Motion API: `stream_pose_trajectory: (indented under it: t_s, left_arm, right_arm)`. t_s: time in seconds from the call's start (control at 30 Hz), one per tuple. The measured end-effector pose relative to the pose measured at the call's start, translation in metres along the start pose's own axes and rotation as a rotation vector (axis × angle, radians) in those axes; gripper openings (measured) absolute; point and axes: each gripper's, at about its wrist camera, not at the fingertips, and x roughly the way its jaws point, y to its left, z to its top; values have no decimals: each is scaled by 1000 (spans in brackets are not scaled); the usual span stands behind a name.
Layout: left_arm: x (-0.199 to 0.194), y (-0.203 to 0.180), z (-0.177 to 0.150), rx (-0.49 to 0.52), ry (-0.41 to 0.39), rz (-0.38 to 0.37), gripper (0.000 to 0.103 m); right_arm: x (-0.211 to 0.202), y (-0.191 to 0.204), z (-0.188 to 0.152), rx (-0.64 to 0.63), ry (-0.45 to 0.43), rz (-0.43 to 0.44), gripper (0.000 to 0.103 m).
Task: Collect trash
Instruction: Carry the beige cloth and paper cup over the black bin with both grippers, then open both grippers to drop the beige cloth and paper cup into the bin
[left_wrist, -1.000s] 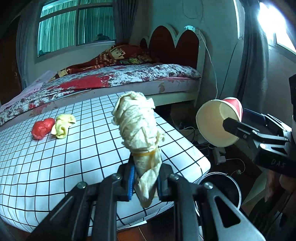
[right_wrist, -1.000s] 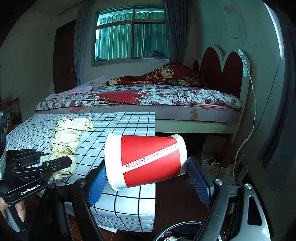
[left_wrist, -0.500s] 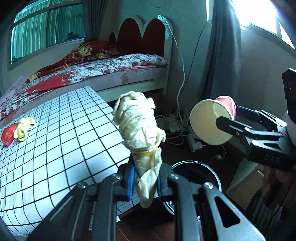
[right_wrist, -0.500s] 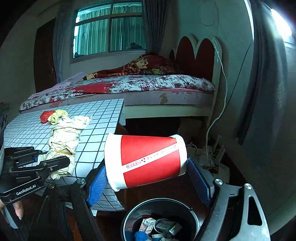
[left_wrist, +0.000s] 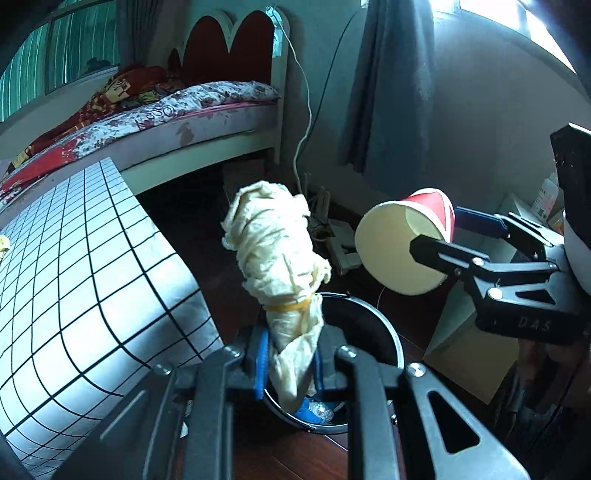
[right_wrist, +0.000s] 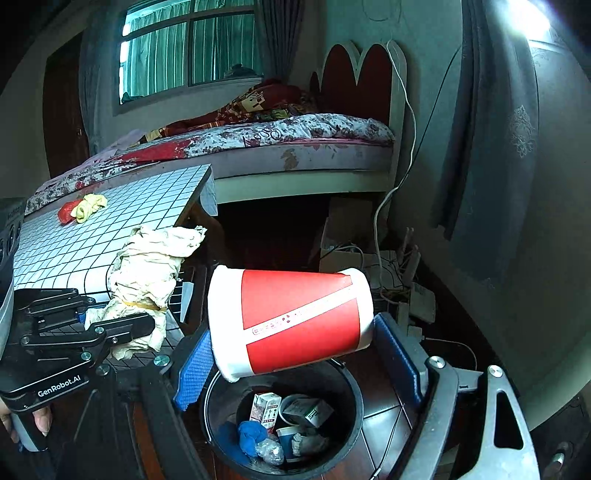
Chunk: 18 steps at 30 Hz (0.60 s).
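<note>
My left gripper (left_wrist: 290, 363) is shut on the lower end of a cream crumpled paper bundle (left_wrist: 275, 251) bound with a yellow rubber band; it stands upright over the near rim of the black trash bin (left_wrist: 384, 325). My right gripper (right_wrist: 291, 350) is shut on a red-and-white paper cup (right_wrist: 295, 321) lying sideways between its blue pads, right above the bin (right_wrist: 354, 391). The bin holds cartons, a blue rag and other litter. In the left wrist view the cup (left_wrist: 404, 243) shows its open mouth. The right wrist view has the bundle (right_wrist: 146, 280) at left.
A table with a white grid cloth (left_wrist: 74, 266) stands left of the bin, with a red scrap (right_wrist: 66, 212) and a yellow scrap (right_wrist: 90, 206) on it. Behind is a bed (right_wrist: 295, 147). Cables and a power strip (left_wrist: 341, 247) lie on the floor.
Both grippers swung right, off the table and down toward the bin, each still holding its item. The bin has come into full view beneath the cup and the bundle.
</note>
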Motion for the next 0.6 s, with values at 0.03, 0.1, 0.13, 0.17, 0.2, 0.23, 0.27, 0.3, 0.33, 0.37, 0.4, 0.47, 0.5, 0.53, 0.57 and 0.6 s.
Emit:
stream_pose_trajectory:
  t_s: [0.03,0.1,0.13,0.17,0.2,0.23,0.27,0.3,0.33,0.37,0.4,0.47,0.5,0.53,0.57,0.6]
  left_arm:
    - [3,-2,-1,2,0,-5,20]
    - [10,-5,-5,2,8,-13,20]
    - [13,-7,-7,-1,16,-17,20]
    - [17,-7,-11,-5,26,-21,20]
    - [23,-6,-12,-11,37,-24,20]
    - [27,-6,-14,-16,50,-28,20]
    - [31,-6,-17,-22,61,-33,20]
    - [35,-6,-18,-27,71,-37,20]
    - [38,-6,-20,-28,81,-40,20]
    - [41,-7,-22,-29,88,-42,20]
    - [44,-7,-23,-31,97,-46,20]
    - [48,-7,-25,-40,98,-56,24]
    - [50,-6,-25,-50,102,-74,27]
    - [52,-6,-26,-59,104,-94,33]
    - [53,-7,-28,-57,97,-84,60]
    - [53,-7,-31,-57,82,-42,89]
  right_arm:
    - [1,-4,-3,6,7,1,83]
    - [5,-9,-7,15,21,4,83]
    - [7,-11,-10,18,29,8,83]
    - [10,-13,-13,20,38,10,83]
    - [12,-14,-15,21,47,16,83]
    - [14,-14,-17,21,56,23,83]
    - [17,-14,-19,19,63,27,83]
    - [20,-15,-22,16,72,32,83]
    - [23,-15,-24,15,81,41,83]
    - [25,-15,-25,14,87,49,83]
    - [28,-15,-27,12,95,56,83]
    - [36,-15,-31,13,123,81,83]
    - [41,-16,-32,17,137,89,83]
    - [46,-17,-34,24,151,90,84]
    - [53,-21,-36,41,175,76,92]
    - [60,-27,-39,68,203,46,98]
